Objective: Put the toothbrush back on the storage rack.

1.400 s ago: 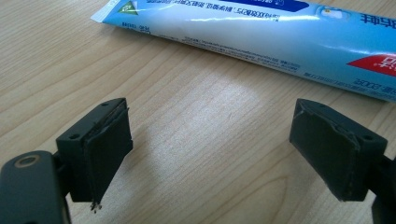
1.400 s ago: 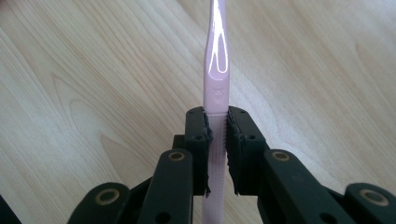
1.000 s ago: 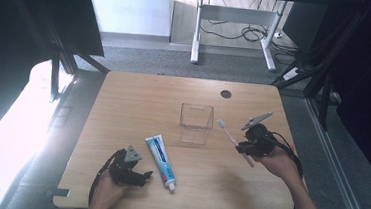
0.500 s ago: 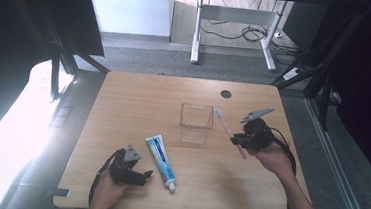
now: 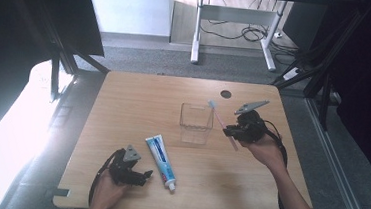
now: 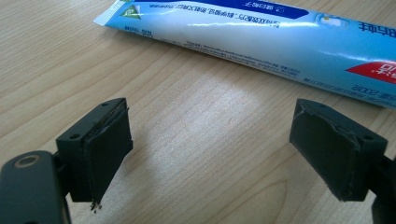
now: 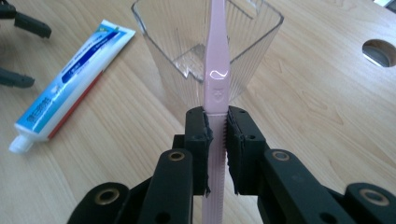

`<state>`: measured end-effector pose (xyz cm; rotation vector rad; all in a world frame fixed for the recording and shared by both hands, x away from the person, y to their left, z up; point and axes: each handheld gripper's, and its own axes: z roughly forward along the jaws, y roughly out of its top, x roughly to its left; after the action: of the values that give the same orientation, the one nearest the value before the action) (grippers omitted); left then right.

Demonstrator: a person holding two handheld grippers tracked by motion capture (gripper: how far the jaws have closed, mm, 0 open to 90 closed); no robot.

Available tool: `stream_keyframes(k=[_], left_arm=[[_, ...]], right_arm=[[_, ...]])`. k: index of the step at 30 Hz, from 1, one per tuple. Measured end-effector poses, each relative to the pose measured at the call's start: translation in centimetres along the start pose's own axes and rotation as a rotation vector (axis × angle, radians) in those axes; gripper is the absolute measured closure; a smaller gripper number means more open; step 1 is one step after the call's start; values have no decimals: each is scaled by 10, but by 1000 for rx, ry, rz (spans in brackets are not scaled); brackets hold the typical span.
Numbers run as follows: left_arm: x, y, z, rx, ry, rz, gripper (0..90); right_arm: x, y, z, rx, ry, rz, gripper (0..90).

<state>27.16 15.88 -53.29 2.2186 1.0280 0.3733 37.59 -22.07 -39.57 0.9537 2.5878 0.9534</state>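
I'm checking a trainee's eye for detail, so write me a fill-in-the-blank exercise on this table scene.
1. The right gripper is shut on a pink ____.
2. The clear cup stands upright and holds ____ inside.
3. The toothpaste tube lies flat on the wooden table, nearest the ____ gripper.
4. The jaws of the left gripper stand ____, with bare wood between them.

Missing words: toothbrush; nothing; left; open
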Motion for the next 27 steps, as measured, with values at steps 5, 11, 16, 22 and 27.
stream_keyframes(k=[5, 11, 16, 22, 27], left_arm=[[-1, 0, 0, -3, -1, 2, 130], [-1, 0, 0, -4, 0, 5, 130], [-1, 0, 0, -4, 1, 8, 130], [0, -1, -1, -3, 3, 8, 130], [0, -1, -1, 3, 0, 12, 130]], right_arm=[[-1, 6, 5, -28, 4, 15, 798], [-3, 14, 11, -71, 7, 29, 798], [-3, 20, 15, -92, 5, 36, 798], [-3, 27, 22, -118, 14, 52, 798], [-3, 32, 26, -130, 26, 61, 798]])
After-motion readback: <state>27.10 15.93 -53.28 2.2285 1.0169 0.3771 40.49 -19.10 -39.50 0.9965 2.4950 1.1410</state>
